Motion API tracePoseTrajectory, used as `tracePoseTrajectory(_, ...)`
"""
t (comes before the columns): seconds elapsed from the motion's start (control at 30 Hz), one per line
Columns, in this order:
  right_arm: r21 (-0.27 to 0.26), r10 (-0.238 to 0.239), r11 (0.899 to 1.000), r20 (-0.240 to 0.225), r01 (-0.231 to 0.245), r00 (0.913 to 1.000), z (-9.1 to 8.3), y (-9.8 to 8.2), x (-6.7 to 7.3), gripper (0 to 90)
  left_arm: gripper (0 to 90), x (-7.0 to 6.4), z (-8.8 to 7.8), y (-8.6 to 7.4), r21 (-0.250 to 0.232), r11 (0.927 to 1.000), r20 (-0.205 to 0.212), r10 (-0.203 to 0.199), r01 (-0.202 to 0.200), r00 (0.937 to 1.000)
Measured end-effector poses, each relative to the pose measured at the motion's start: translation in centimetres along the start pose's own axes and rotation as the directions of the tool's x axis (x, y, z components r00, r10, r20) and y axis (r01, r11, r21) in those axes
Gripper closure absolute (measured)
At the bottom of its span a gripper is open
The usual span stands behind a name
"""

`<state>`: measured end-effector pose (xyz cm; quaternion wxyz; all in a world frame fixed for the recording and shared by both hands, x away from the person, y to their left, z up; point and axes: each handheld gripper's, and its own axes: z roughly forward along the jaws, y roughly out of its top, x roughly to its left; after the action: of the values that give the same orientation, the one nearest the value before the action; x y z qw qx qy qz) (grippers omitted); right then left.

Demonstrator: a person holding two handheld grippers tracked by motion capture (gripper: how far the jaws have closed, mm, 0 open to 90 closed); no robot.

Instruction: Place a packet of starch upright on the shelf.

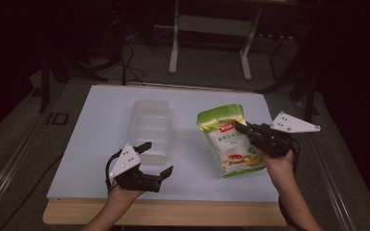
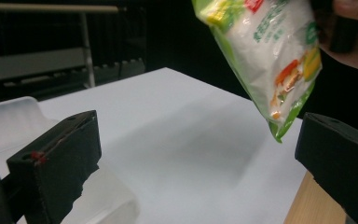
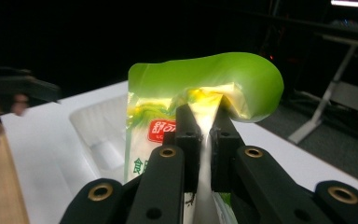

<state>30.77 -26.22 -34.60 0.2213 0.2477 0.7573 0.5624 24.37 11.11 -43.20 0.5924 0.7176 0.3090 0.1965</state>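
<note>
A green-and-white food pouch (image 1: 230, 140), printed with a red label and a picture of vegetables, is hanging right of centre in the high view, lifted clear of the white tabletop (image 1: 101, 115); in the left gripper view it is occupying the upper right of the frame, with its soft shadow lying on the board beneath. The right gripper (image 3: 204, 122) is pinching it, jaws together on the film just below the green top seal, which is curling over the jaw tips in the right gripper view. The pouch appears soft and pliable, its white contents sagging toward the lower end, so it is probably granular and moderately weighty; the glossy film looks slippery. The flat sealed edge is judged the surest place to grip, since the filled body would bulge away from the jaws.

A clear plastic container (image 1: 152, 130) is lying left of centre in the high view, just beside the left gripper (image 1: 156, 159), whose jaws are standing wide apart and holding nothing at the lower left.

The right gripper view is giving the pinch itself and the crumpled seal, which the high view leaves too small to read. The left gripper view is giving the gap between pouch and tabletop. The high view alone is giving the overall layout.
</note>
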Motion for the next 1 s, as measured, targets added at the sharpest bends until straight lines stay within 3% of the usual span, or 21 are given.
tracePoseTrajectory(0.13,-0.02,-0.004,1.0,-0.004,0.004,1.0,-0.1,0.6,0.7,85.2,0.3,-0.2,0.9,1.0,-0.003,1.0,0.023,0.005,-0.005,0.9997)
tracePoseTrajectory(0.17,-0.049,-0.018,0.999,-0.018,0.017,0.9997,-0.3,1.0,1.5,85.2,0.3,-0.5,2.1,2.0,0.002,0.9992,0.058,0.04,-0.04,0.9975)
tracePoseTrajectory(0.2,-0.057,-0.021,0.998,-0.026,0.019,0.9994,-0.2,1.1,1.7,85.2,0.4,-0.6,2.5,2.4,0.004,0.9991,0.078,0.041,-0.042,0.9961)
tracePoseTrajectory(0.3,-0.078,-0.019,0.997,-0.043,0.016,0.9989,-0.2,1.4,2.2,85.2,0.4,-0.7,3.3,3.0,0.006,0.9991,0.096,0.041,-0.042,0.9946)
tracePoseTrajectory(0.4,-0.105,-0.021,0.994,-0.052,0.015,0.9984,-0.2,1.5,2.6,85.2,0.4,-1.0,4.7,3.8,0.011,0.9999,0.132,-0.001,-0.001,0.9913)
tracePoseTrajectory(0.5,-0.134,-0.038,0.991,-0.061,0.029,0.9974,-0.1,1.4,3.0,85.2,0.4,-1.5,5.6,4.1,0.016,0.9998,0.148,0.012,-0.014,0.9889)
tracePoseTrajectory(0.63,-0.13,-0.044,0.991,-0.071,0.035,0.9965,0.2,1.3,3.4,85.2,0.4,-1.9,6.7,4.8,0.019,0.9996,0.174,0.016,-0.019,0.9847)
tracePoseTrajectory(0.73,-0.126,-0.049,0.991,-0.075,0.039,0.9959,0.5,1.2,3.7,85.2,5.7,-2.0,7.1,5.2,0.01,0.9997,0.175,0.018,-0.02,0.9845)
tracePoseTrajectory(0.87,-0.137,-0.054,0.99,-0.081,0.042,0.9953,0.7,1.1,3.8,85.2,16.2,-1.9,8.2,5.6,0.001,0.9998,0.221,-0.022,0.022,0.975)
tracePoseTrajectory(0.9,-0.14,-0.056,0.989,-0.085,0.044,0.9948,0.7,1.1,3.8,85.2,19.1,-1.8,8.5,5.6,0.004,0.9992,0.251,-0.039,0.039,0.9672)
tracePoseTrajectory(0.97,-0.141,-0.057,0.989,-0.088,0.044,0.9945,0.8,1.0,3.8,85.2,25.6,-1.7,9.0,5.5,0.017,0.9984,0.263,-0.057,0.055,0.9632)
tracePoseTrajectory(1.0,-0.143,-0.059,0.989,-0.089,0.046,0.9943,0.8,1.0,3.9,85.2,26.8,-1.7,9.3,5.4,0.027,0.9979,0.281,-0.064,0.058,0.9576)
